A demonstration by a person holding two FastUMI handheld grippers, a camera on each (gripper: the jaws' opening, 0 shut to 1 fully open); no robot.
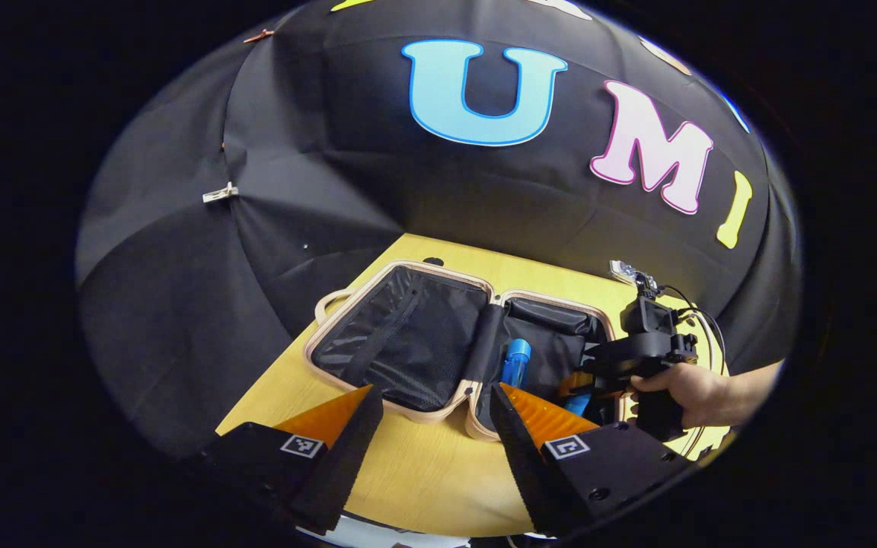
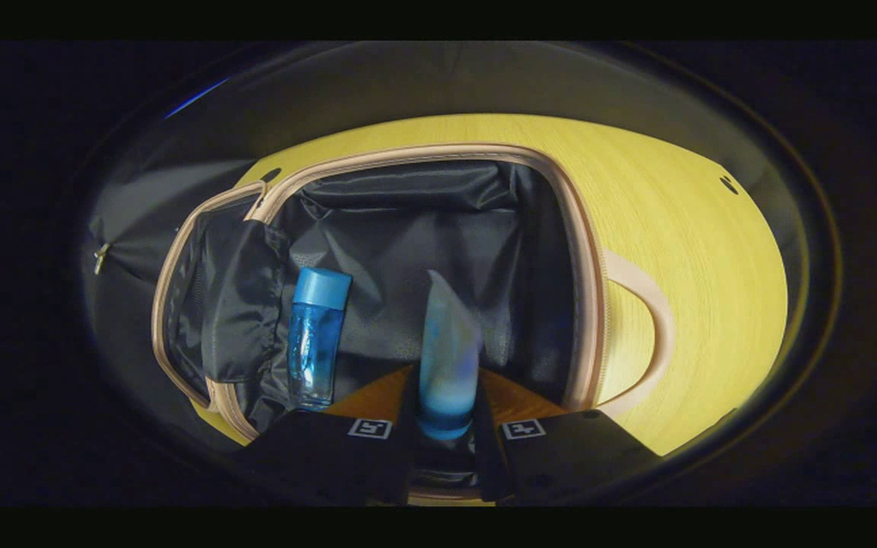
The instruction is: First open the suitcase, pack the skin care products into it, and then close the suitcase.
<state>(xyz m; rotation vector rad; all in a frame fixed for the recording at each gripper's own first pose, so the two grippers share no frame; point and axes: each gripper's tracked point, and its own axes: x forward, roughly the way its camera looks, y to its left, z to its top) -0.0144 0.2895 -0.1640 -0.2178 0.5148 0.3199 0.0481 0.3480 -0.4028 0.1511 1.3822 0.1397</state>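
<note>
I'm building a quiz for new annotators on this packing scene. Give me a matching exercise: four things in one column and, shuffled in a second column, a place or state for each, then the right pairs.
Things:
1. blue bottle
2. tube
3. left gripper
4. suitcase

States:
A. lying open on the yellow table
B. held between the jaws of the right gripper
C. lying inside the suitcase, beside the hinge
D. jaws apart, holding nothing

Pairs: 1-C, 2-B, 3-D, 4-A
</note>
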